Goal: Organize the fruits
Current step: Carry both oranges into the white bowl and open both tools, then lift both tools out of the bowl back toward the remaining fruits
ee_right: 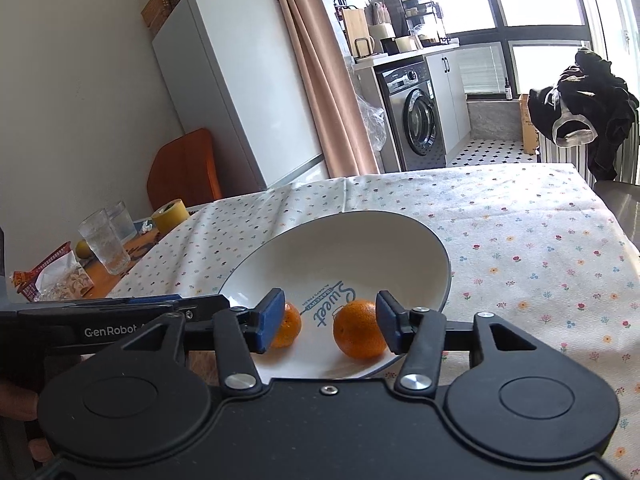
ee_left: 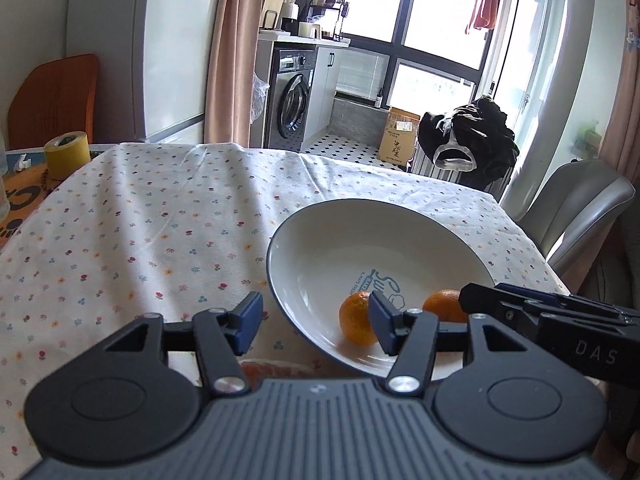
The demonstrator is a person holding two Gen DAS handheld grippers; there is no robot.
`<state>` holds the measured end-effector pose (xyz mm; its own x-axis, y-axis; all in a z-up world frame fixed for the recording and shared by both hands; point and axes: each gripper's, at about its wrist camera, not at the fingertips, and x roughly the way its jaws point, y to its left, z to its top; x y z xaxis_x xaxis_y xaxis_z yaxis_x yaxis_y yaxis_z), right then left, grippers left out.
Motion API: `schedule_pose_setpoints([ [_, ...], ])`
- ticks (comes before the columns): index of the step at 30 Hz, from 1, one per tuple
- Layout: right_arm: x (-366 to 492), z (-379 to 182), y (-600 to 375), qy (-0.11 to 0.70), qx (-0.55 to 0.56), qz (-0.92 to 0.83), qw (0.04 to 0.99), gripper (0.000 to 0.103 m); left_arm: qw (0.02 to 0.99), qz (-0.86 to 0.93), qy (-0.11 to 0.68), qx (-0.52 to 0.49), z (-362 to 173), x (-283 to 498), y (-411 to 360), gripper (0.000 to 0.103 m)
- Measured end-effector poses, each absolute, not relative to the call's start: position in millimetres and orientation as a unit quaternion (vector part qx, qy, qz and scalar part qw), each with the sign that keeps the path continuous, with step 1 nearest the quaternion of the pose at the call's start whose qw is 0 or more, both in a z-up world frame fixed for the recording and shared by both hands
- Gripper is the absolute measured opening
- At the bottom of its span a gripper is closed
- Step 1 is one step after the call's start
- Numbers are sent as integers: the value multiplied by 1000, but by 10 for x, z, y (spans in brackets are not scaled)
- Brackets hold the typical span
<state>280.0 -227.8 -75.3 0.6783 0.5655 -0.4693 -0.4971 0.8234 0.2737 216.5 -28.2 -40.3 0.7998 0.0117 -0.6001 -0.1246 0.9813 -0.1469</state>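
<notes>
A white bowl [ee_left: 340, 248] [ee_right: 340, 248] with blue lettering stands on the flowered tablecloth [ee_left: 160, 220]. Two oranges lie in its near part: one [ee_left: 356, 320] [ee_right: 288, 330] to the left, one [ee_left: 444, 304] [ee_right: 356, 328] to the right. My left gripper [ee_left: 316, 322] is open over the bowl's left rim, its right finger just in front of the left orange. Under it, on the cloth, a third orange fruit [ee_left: 276, 370] shows only partly. My right gripper [ee_right: 330, 320] is open low over the bowl, the right orange lying between its fingers close to the right pad.
A yellow tape roll [ee_left: 67, 154] [ee_right: 170, 214], two glasses [ee_right: 105, 246] and a red basket [ee_right: 44, 276] sit at the table's left end. A grey chair [ee_left: 576, 208] stands at the right edge, an orange-brown chair [ee_left: 56, 100] at the far left.
</notes>
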Motion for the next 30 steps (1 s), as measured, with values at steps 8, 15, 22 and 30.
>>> schedule_pose_setpoints([
  [8, 2506, -639, -2367, 256, 92, 295, 916, 103, 958, 56, 268, -86, -253, 1686, -206, 82],
  [15, 2243, -527, -2357, 241, 65, 289, 924, 103, 959, 59, 262, -89, -250, 1293, -246, 83],
  [22, 2008, -479, -2327, 242, 52, 307, 919, 103, 959, 64, 261, -94, -212, 974, -209, 83],
  [30, 1843, -492, -2305, 257, 52, 306, 915, 103, 960, 59, 256, -95, -138, 612, -188, 90],
])
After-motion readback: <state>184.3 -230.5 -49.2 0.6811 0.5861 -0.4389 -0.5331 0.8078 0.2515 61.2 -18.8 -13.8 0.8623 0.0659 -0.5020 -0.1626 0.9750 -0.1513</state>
